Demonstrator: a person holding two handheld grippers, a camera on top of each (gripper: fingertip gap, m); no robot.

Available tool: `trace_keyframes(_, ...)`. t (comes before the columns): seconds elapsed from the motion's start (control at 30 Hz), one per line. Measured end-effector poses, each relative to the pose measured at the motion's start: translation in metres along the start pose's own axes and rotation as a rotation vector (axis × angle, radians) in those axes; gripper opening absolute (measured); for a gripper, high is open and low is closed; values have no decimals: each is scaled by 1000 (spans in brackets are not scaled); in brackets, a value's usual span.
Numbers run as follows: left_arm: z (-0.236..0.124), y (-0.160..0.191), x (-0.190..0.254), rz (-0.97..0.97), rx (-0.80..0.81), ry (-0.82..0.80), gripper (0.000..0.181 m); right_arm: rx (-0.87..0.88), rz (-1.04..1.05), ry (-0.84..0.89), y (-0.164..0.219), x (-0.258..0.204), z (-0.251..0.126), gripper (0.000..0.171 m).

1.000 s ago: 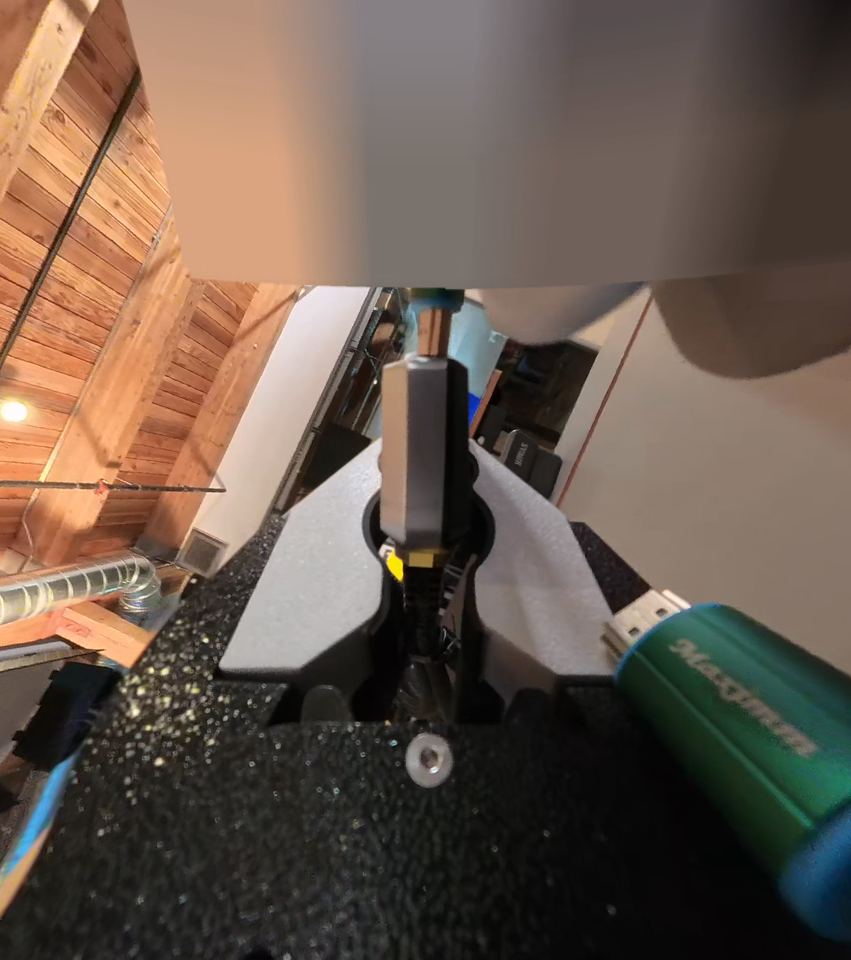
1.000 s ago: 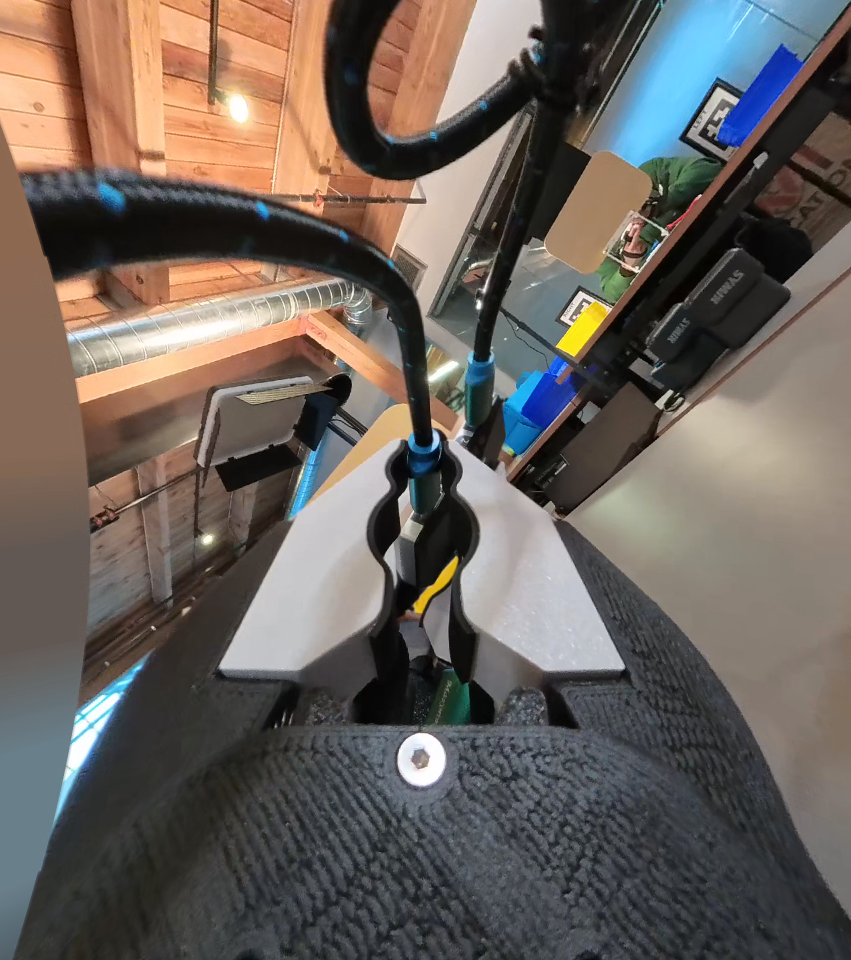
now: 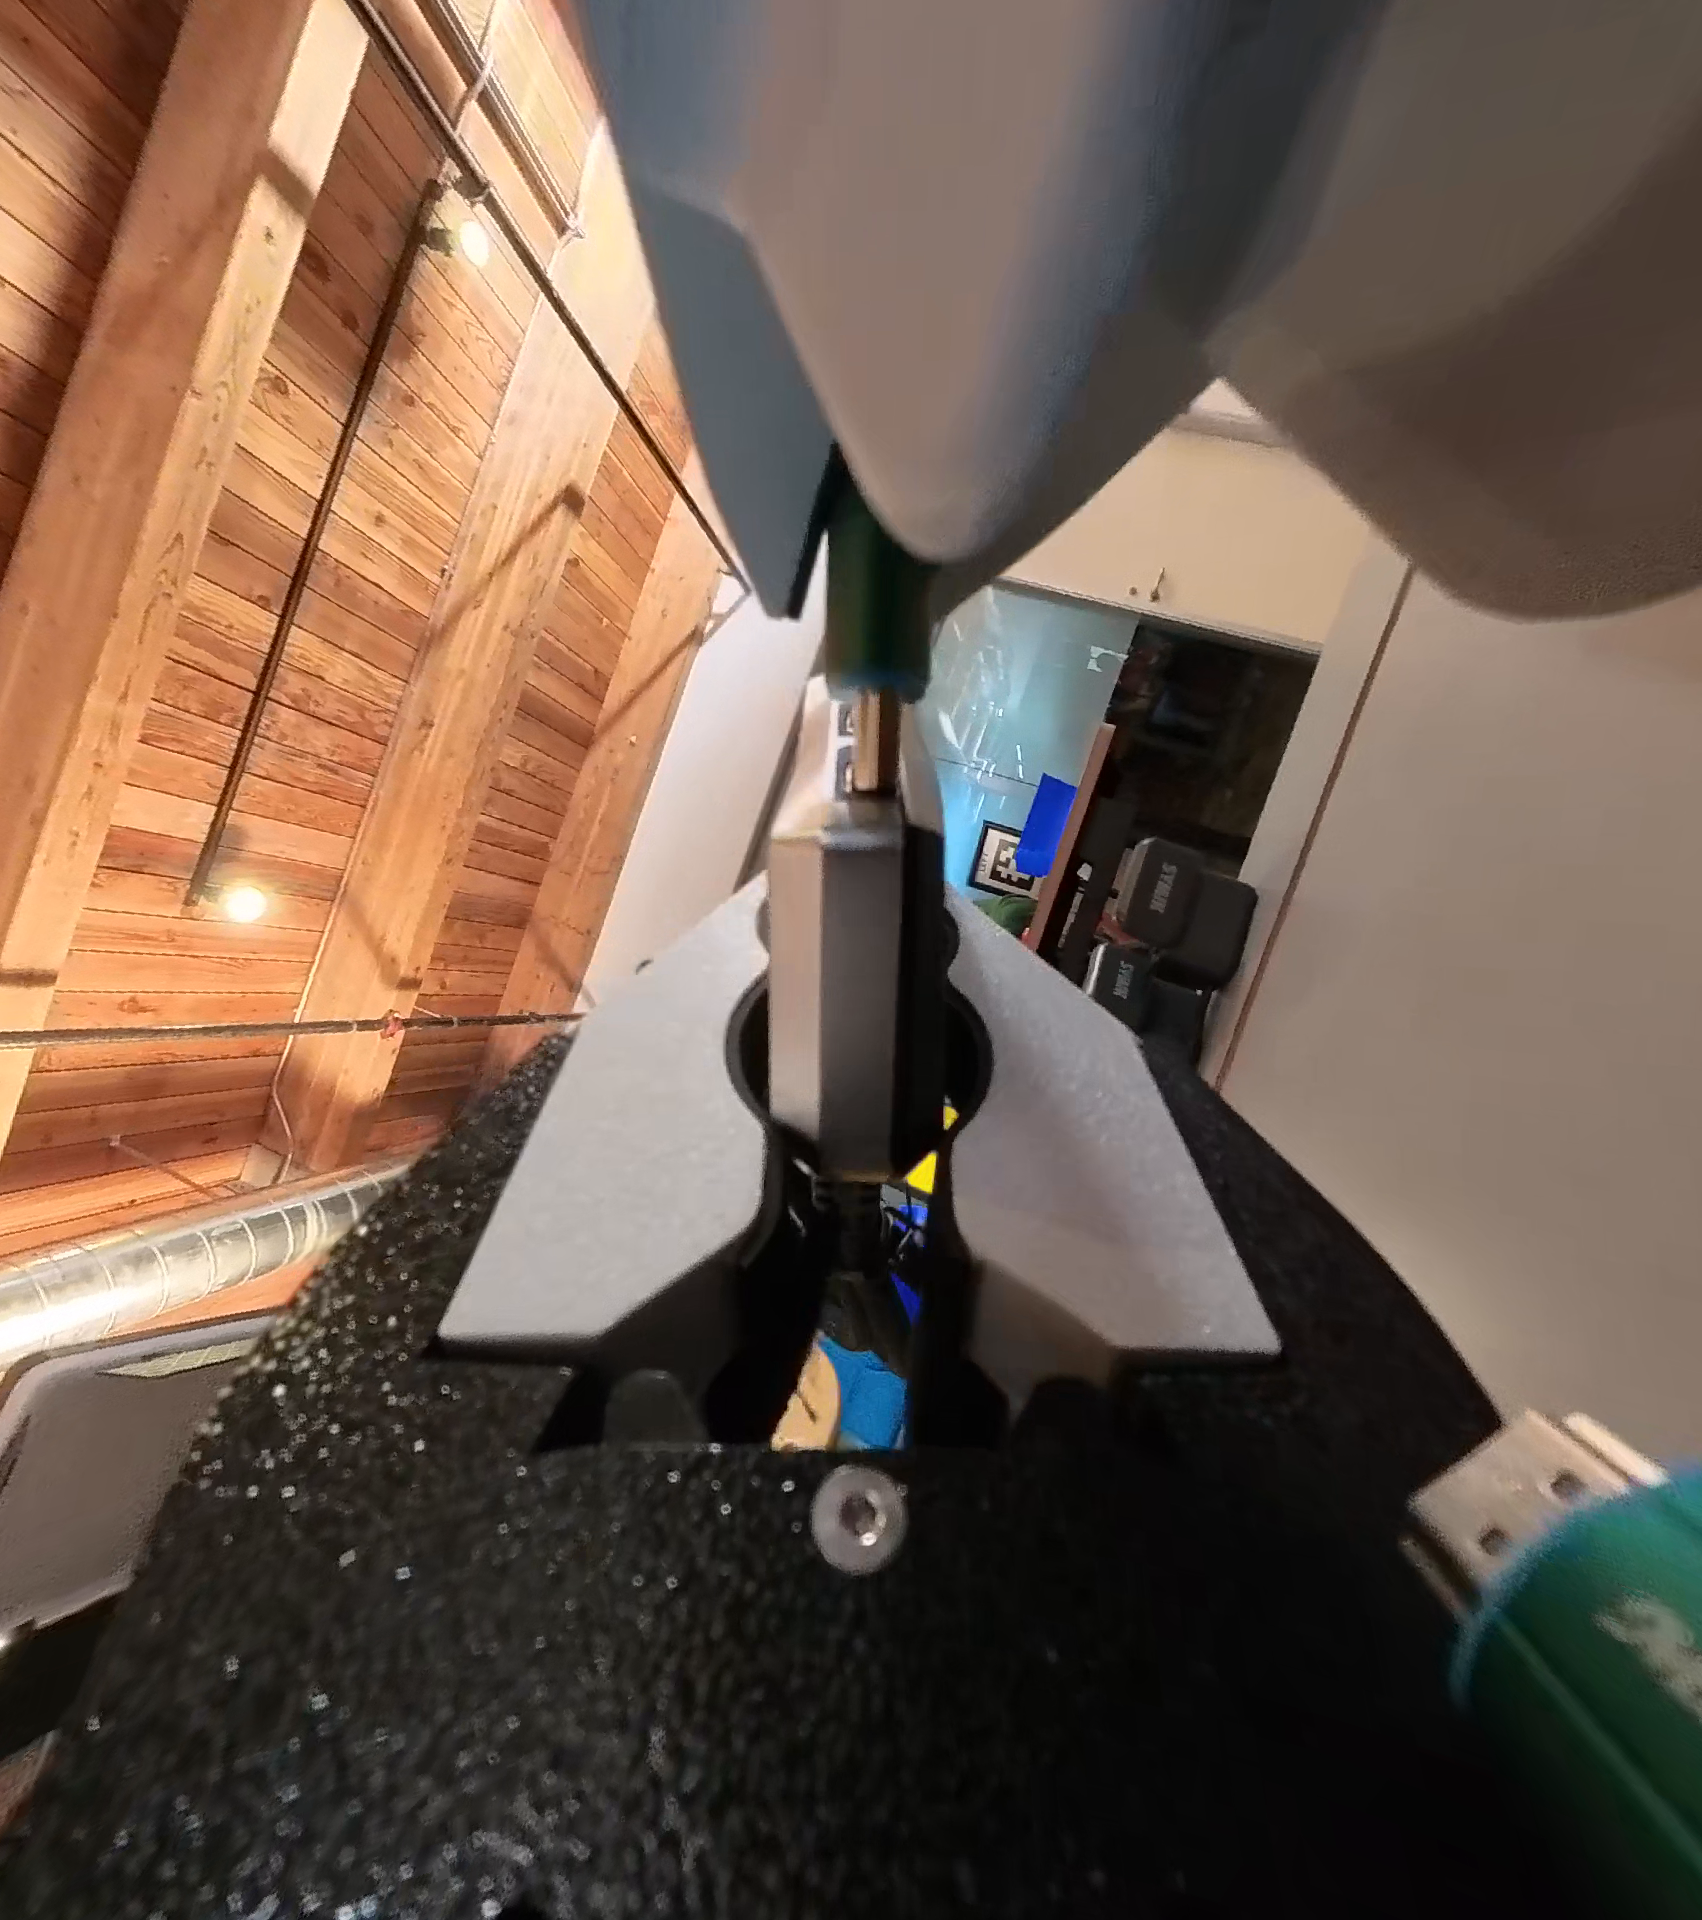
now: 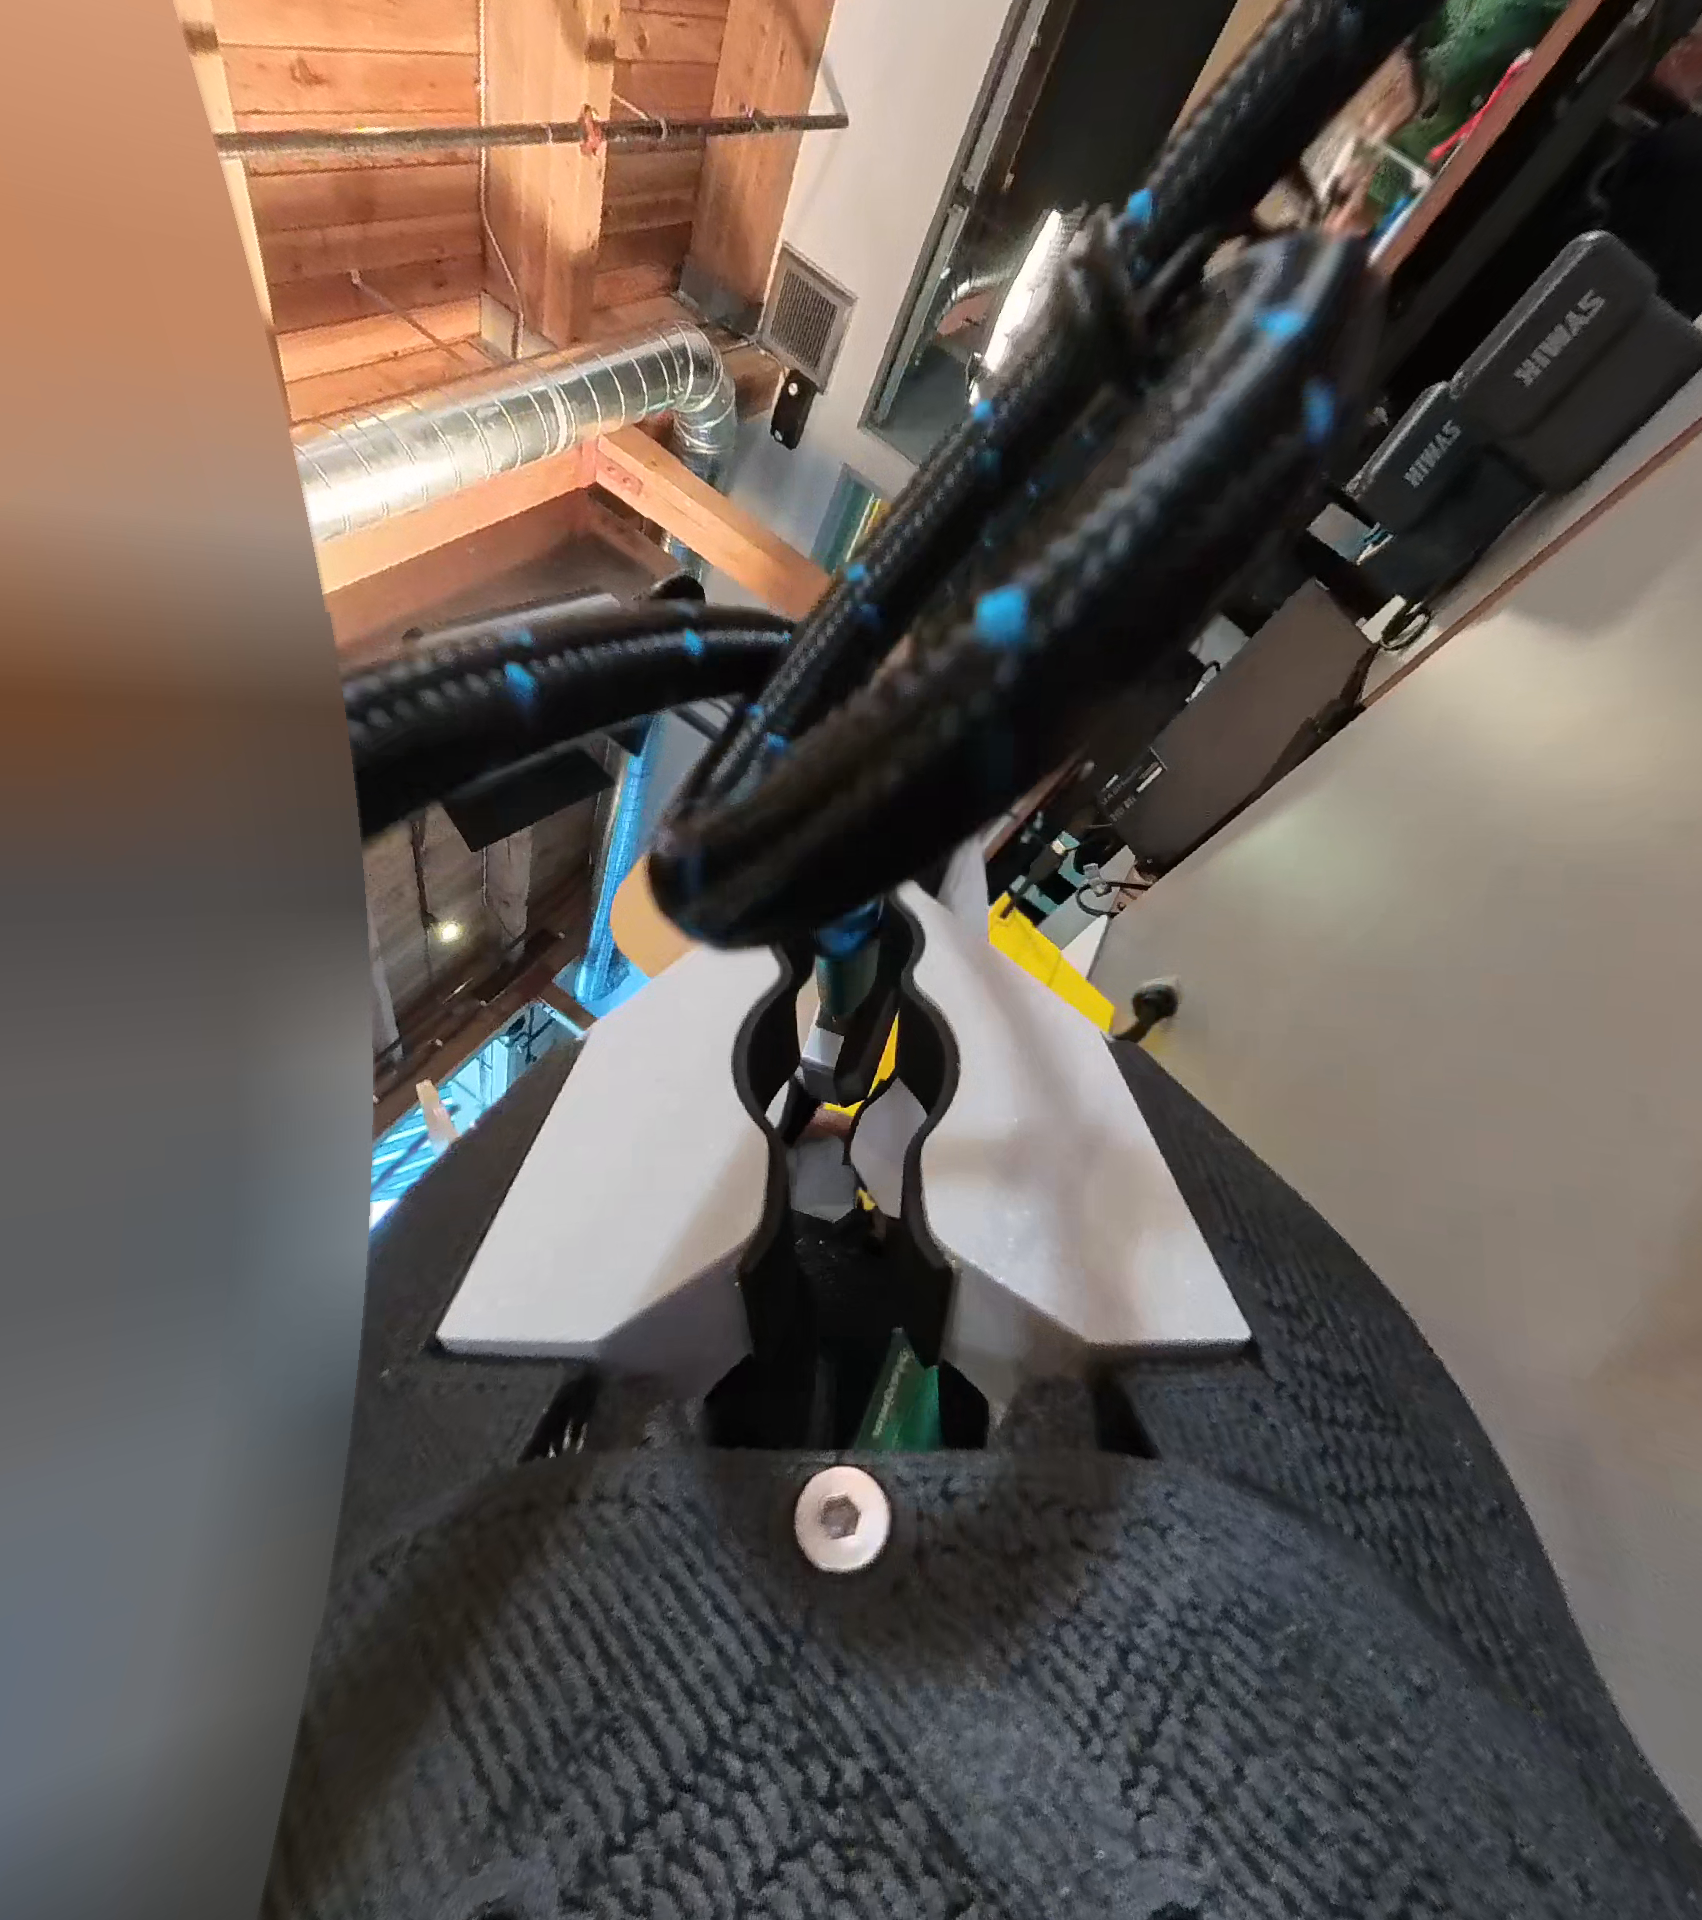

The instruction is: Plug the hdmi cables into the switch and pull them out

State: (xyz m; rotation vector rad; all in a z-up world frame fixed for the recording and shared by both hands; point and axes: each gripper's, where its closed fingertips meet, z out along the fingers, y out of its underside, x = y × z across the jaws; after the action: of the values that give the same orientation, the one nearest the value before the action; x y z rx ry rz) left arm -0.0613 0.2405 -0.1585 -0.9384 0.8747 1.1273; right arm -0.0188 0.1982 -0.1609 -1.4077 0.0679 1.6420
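In the left wrist view, my left gripper [image 3: 847, 935] is shut on the silver HDMI switch [image 3: 831, 1018], seen edge-on and upright between the grey pads. A green HDMI plug [image 3: 873, 623] stands on the switch's far end, with its copper tip [image 3: 873, 748] showing. The blurred grey right gripper [image 3: 1086, 312] covers that plug's upper part. A second green plug [image 3: 1657, 1683] with a bare silver tip hangs loose at the lower right. In the right wrist view, my right gripper [image 4: 852, 997] is shut on a green plug [image 4: 847, 977]. Black braided cable loops [image 4: 1034, 623] hang across the fingertips.
Both views tilt up at a wooden beamed ceiling with a silver duct [image 3: 99, 1278]. A pale flat surface [image 4: 1501, 935] fills the right side. Black cases [image 4: 1553, 343] sit on a shelf behind. The blurred left gripper [image 4: 99, 935] fills the left edge of the right wrist view.
Both views have swung. The cable loops now hang close across the right gripper's tips. The loose green plug has slid to the left view's lower right corner. Both grips are unchanged.
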Motion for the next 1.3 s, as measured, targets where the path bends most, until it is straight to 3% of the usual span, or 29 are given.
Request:
trace_keyframes(0.4, 0, -1, 12, 24, 4, 56, 21, -70, 40, -31, 15, 8, -3, 12)
trace_keyframes(0.57, -1, -6, 20, 47, 34, 78, 20, -104, 45, -23, 16, 15, -9, 33)
trace_keyframes(0.63, -2, -9, 21, 41, 42, 80, 20, -108, 56, -40, 15, 14, -12, 50)
trace_keyframes(0.73, -2, -11, 20, 20, 49, 78, 20, -91, 55, -35, 13, 16, -16, 28)
trace_keyframes(0.83, -2, -10, 20, 23, 50, 75, 19, -65, 63, -40, 5, 17, -22, 26)
trace_keyframes(0.9, -3, -11, 23, 46, 54, 79, 19, -78, 55, -49, 4, 15, -24, 12)
trace_keyframes(1.3, -3, -13, 22, 75, 28, 83, 19, -14, 46, -2, 4, 16, -25, 12)
